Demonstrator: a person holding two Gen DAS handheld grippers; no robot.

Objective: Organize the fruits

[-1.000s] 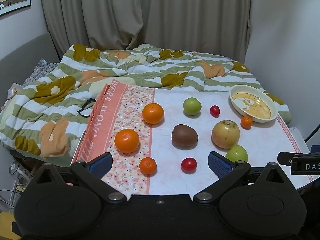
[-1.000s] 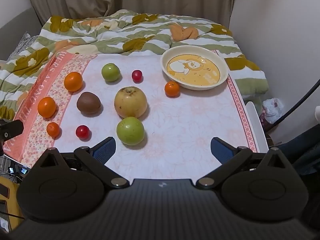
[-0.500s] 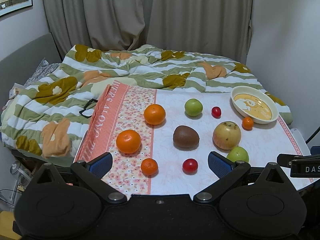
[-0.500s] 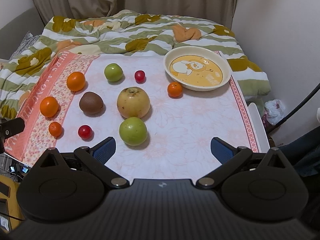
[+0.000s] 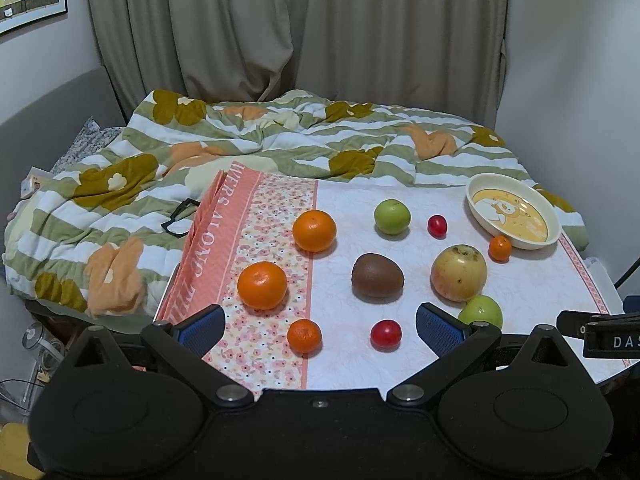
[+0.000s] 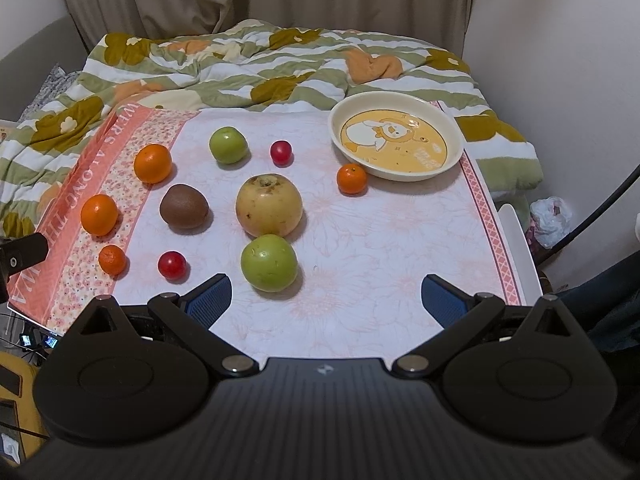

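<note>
Fruit lies spread on a cloth-covered table (image 6: pixel 400 248). A yellow apple (image 6: pixel 268 205) sits mid-table, a green apple (image 6: pixel 269 263) in front of it, a kiwi (image 6: pixel 183 207) to its left. Another green apple (image 6: pixel 228 145) and a red cherry tomato (image 6: pixel 281 151) lie further back. A small orange (image 6: pixel 351 178) touches the cream bowl (image 6: pixel 452 136), which is empty. Two oranges (image 5: pixel 314 230) (image 5: pixel 262 285), a small orange (image 5: pixel 304 335) and a red tomato (image 5: pixel 385 334) lie at the left. My left gripper (image 5: pixel 320 326) and right gripper (image 6: pixel 325 300) are open and empty at the near edge.
A striped, flowered quilt (image 5: pixel 240 152) covers the bed behind the table. Black glasses (image 5: pixel 178 220) lie on it by the table's left edge. Curtains (image 5: pixel 304 28) hang at the back. A wall (image 6: pixel 560 60) stands close on the right, with a plastic bag (image 6: pixel 550 220) below.
Both grippers have drifted slightly, so the table and fruit sit a little lower in both views. No fruit has moved and both grippers stay open.
</note>
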